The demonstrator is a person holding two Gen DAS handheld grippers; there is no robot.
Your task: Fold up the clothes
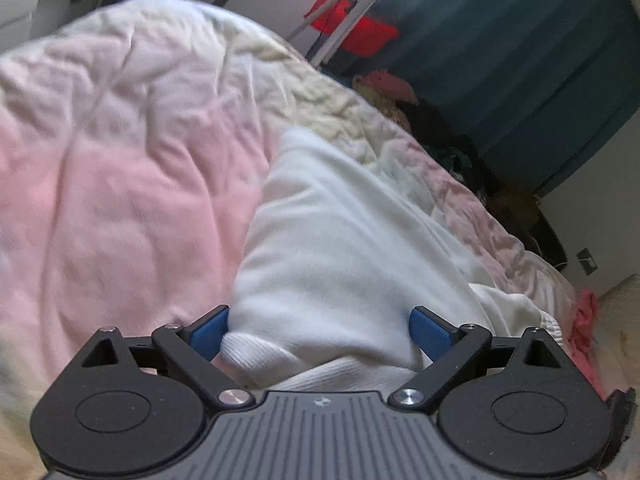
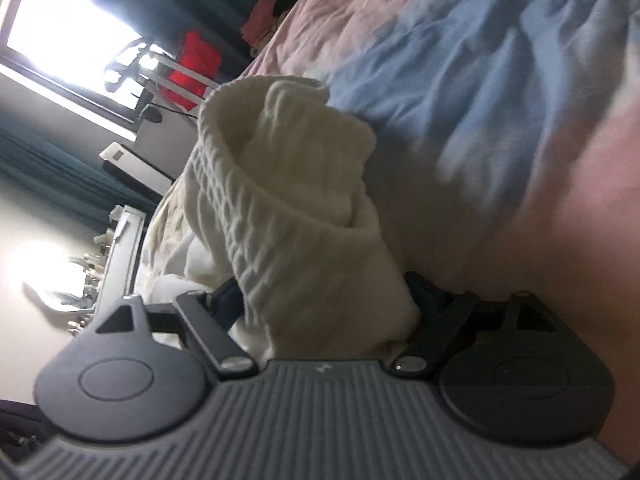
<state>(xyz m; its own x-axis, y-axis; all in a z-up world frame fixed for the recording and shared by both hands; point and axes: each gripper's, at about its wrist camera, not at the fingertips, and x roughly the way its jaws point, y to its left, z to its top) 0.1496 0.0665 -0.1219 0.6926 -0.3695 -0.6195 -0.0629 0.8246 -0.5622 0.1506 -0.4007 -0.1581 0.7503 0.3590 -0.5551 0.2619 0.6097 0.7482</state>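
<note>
A white knitted garment (image 1: pixel 340 240) lies across the pink bedcover (image 1: pixel 120 200). In the left wrist view its ribbed hem is bunched between the blue pads of my left gripper (image 1: pixel 320 336), which is shut on it low over the bed. In the right wrist view the same cream-white garment (image 2: pixel 288 184) rises from my right gripper (image 2: pixel 324 300), its elastic waistband standing open above the fingers. That gripper is shut on the fabric, and its pads are mostly hidden by the cloth. The pink and blue bedcover (image 2: pixel 480 60) lies behind.
A pile of mixed clothes (image 1: pixel 400 96) sits at the bed's far edge in front of a teal curtain (image 1: pixel 520 60). A red cloth (image 1: pixel 352 28) hangs on a white rack. A pink cloth (image 1: pixel 584 312) lies at the right. A bright window (image 2: pixel 60 28) and a cluttered shelf (image 2: pixel 116 248) show at the left.
</note>
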